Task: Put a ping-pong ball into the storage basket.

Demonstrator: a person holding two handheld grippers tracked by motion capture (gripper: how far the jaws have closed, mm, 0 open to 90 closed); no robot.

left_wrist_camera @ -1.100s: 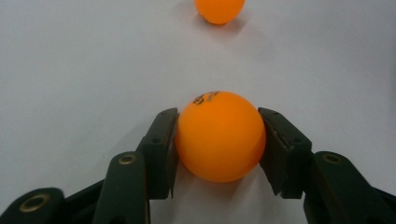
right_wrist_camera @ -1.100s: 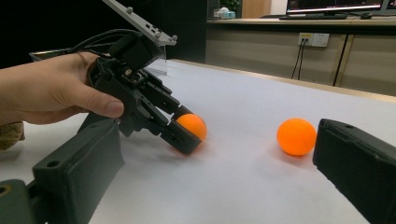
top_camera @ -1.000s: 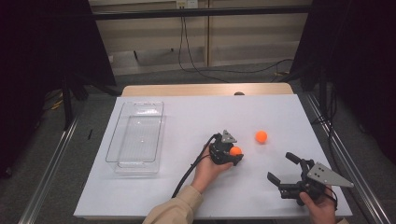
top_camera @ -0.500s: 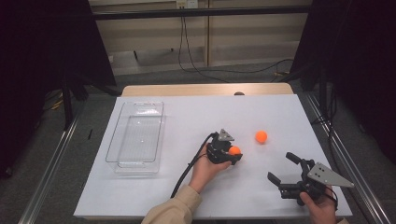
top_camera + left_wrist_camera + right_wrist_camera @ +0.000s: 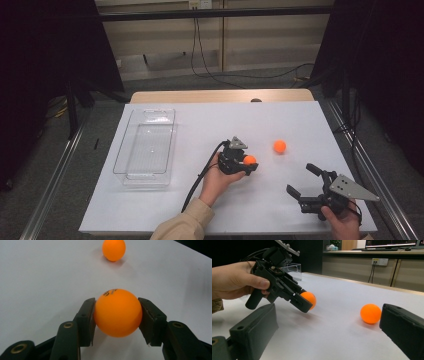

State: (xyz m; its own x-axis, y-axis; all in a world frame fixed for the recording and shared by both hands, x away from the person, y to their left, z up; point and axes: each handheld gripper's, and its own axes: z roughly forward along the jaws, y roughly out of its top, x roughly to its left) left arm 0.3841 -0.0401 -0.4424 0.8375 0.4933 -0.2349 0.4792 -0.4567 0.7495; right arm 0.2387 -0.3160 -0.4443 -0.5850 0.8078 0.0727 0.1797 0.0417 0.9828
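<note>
Orange ball — between left tongs

There is only one marking — a small dark print on the top of the orange ball, seen in the left gripper view. The print is at a steep angle and too small, so its letters cannot be read.

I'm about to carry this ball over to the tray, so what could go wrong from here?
The left gripper pinches the smooth, round orange ball only at its two sides, so it could squirt out mid-carry. A dropped ball would likely roll across the flat white table, well short of the clear plastic tray. It might also knock the second orange ball away.
</note>
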